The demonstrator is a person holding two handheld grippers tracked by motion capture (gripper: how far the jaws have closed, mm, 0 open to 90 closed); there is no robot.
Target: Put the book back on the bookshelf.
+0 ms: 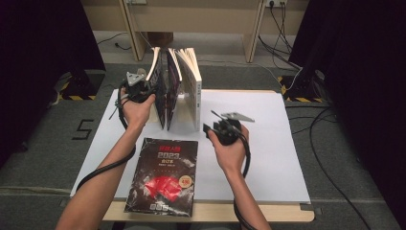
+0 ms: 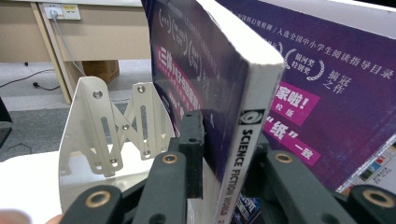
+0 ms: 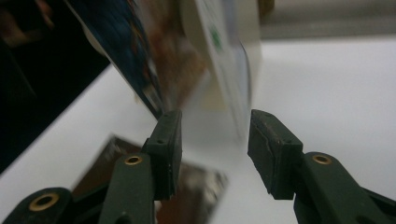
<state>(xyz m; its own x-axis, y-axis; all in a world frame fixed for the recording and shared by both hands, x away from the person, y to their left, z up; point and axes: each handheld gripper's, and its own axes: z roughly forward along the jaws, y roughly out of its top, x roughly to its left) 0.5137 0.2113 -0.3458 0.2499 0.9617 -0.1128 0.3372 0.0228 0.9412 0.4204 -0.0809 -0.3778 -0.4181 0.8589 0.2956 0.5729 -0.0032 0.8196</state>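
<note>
The table (image 1: 268,143), covered in white, carries everything here, and the best landmark on it is the row of upright books (image 1: 174,88) standing near its far edge. Toward the person from that row, a dark magazine (image 1: 165,177) with red cover art lies flat, its long axis running from the near edge of the table toward the row. At the left end of the row stands a white metal bookend (image 2: 112,130), just beside the purple paperback (image 2: 219,93) that the left gripper (image 2: 224,154) straddles: its 2 jaws stand on either side of the spine printed SCIENCE FICTION WORLD, and they appear to pinch the book low down, though I cannot tell how firmly the pads bear on the covers. The paperback stands nearly upright, its long axis vertical, leaning slightly. The right gripper (image 1: 221,128) hangs in the air to the right of the row and a little toward the person, jaws spread with nothing between them; in the right gripper view it points at the lower corner of the cream-covered book (image 3: 229,60) at the row's right end. By my reading, the left hand steadies the row while the right is the free one. The flat magazine lies below and to the left of the right gripper, nearer to it than to the left gripper, so the right hand looks better placed to fetch it.
</note>
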